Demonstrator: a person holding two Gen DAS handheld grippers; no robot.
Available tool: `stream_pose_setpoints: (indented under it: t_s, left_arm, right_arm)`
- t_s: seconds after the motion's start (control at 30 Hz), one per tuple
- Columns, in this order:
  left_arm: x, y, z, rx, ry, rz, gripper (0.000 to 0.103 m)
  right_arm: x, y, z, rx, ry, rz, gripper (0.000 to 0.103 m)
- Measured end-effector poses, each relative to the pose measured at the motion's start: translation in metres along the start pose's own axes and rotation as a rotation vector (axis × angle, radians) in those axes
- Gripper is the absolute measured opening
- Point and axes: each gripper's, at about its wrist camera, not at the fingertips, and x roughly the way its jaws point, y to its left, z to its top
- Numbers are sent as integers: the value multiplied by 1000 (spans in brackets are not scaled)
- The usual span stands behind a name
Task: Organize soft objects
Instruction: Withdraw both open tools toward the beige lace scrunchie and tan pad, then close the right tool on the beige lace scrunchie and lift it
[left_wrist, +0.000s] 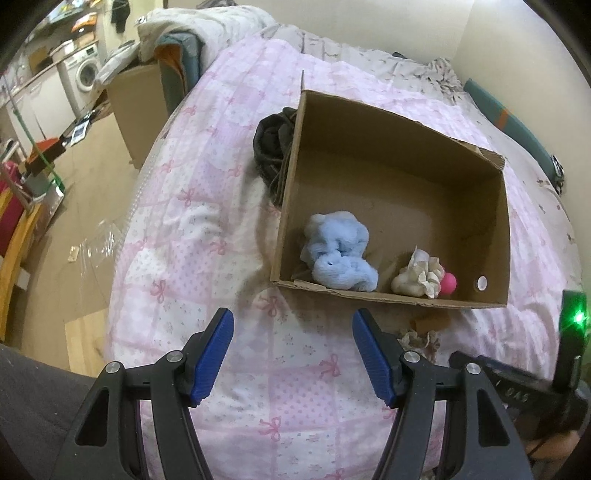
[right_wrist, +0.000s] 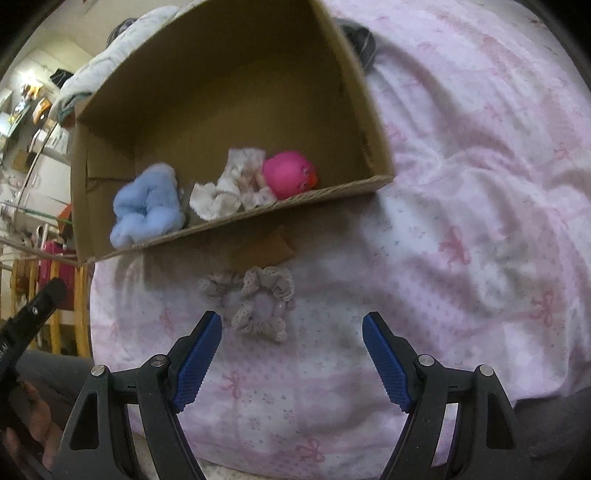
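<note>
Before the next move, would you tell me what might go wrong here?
The beige scrunchie lies flat on the soft pink quilt, so the open right hand-held gripper could pinch bedding along with it. The cardboard box has a raised front wall just beyond, which a low carry might snag. The open left hand-held gripper sits close, risking a bump.

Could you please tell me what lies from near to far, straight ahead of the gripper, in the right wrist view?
right gripper → beige scrunchie → brown cardboard scrap → cardboard box near wall → cream cloth inside it.
</note>
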Motion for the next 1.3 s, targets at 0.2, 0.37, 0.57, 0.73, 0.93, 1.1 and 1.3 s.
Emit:
stream_pose_setpoints:
  t_s: [0.2, 0.37, 0.57, 0.73, 0.93, 1.1, 1.3]
  left_arm:
    - [3, 0, 1, -20, 16, -17, 64]
    - [5, 0, 2, -20, 23, -24, 64]
    - [7, -3, 4, -25, 27, -29, 64]
    - [9, -5, 3, -15, 31, -28, 64]
    - [9, -8, 2, 3, 23, -17, 64]
    - [9, -7, 1, 0, 22, -10, 64]
    - [12, -12, -8, 26, -6, 2, 64]
  right_arm:
    - [26, 20, 4, -77, 55, -4, 83]
    - [40, 37, 8, -88, 36, -13, 83]
    - [64, 60, 2, -158, 17, -174, 84]
    - [64, 68, -5, -220, 12, -204, 38]
    - [51, 67, -13, -245, 28, -184, 16]
    - [23, 74, -24, -277, 11, -142, 15]
    - [-25, 75, -37, -270, -50, -77, 15]
